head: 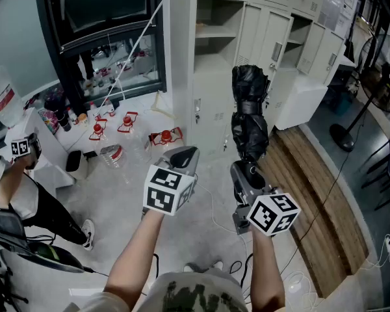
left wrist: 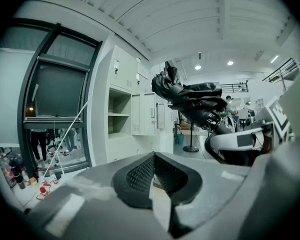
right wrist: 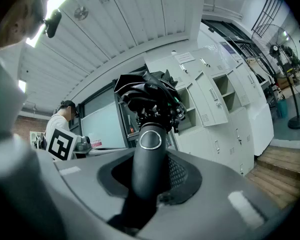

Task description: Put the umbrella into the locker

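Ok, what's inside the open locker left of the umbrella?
One shelf, with nothing visible above or below it in the locker. The top of the umbrella covers just its lower right corner.

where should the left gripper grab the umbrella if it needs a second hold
Probably the strapped waist of the folded umbrella, where the cloth is cinched narrow, coming in from its left, the side the empty left gripper is on. The right gripper clamps the smooth handle below; the rest of the cloth bulges loosely.
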